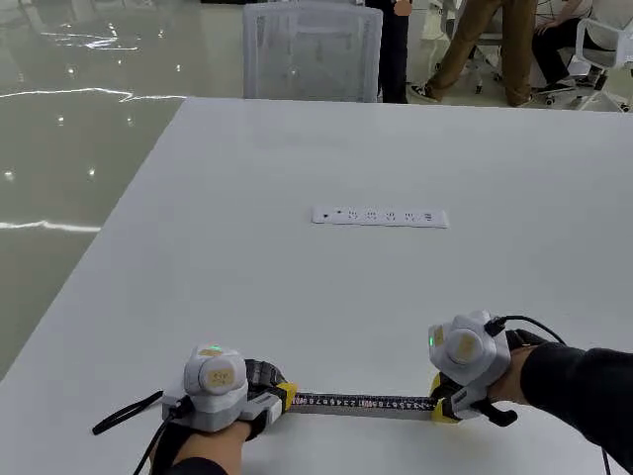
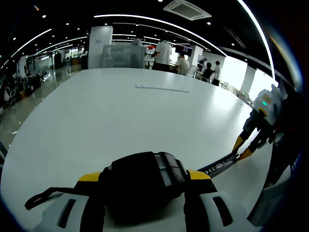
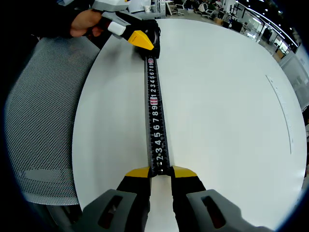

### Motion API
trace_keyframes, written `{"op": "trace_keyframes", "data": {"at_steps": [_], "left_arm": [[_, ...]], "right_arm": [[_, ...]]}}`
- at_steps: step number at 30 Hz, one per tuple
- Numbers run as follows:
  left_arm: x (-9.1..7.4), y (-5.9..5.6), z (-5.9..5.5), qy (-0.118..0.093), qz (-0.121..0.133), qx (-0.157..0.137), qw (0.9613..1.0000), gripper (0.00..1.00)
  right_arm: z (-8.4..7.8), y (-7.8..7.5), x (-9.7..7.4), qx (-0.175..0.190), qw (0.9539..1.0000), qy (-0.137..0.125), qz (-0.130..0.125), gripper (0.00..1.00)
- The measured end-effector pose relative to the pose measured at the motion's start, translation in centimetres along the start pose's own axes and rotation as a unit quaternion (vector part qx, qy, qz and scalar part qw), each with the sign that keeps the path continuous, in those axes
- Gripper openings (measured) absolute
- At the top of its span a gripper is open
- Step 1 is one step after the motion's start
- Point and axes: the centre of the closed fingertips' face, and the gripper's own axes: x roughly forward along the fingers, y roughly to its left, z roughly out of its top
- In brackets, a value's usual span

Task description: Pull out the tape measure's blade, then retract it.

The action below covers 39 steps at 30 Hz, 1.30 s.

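Observation:
A black tape measure case (image 2: 142, 183) sits between the jaws of my left gripper (image 2: 144, 176), which is shut on it near the table's front edge (image 1: 267, 396). Its black blade (image 1: 361, 403) with white numbers runs out flat over the white table toward my right gripper (image 1: 445, 408). In the right gripper view the blade (image 3: 154, 116) stretches from the case (image 3: 149, 36) down to my right gripper (image 3: 160, 172), whose yellow-tipped jaws are shut on the blade's end. In the left gripper view the blade (image 2: 219, 166) leads to the right gripper (image 2: 244, 147).
A white power strip (image 1: 380, 217) lies at the table's middle. A grey mesh chair (image 1: 312, 51) stands at the far edge, with people beyond it. The case's black wrist strap (image 1: 124, 414) trails left. A mesh chair seat (image 3: 41, 121) lies below the table's near edge.

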Motion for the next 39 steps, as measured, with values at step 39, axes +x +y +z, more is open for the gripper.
{"op": "trace_keyframes", "data": {"at_steps": [39], "left_arm": [[0.0,-0.1,0.0,0.008,-0.021,0.001,0.9997,0.62]], "right_arm": [[1.9,0.1,0.8,-0.010,0.9999,-0.007,0.009,0.13]]}}
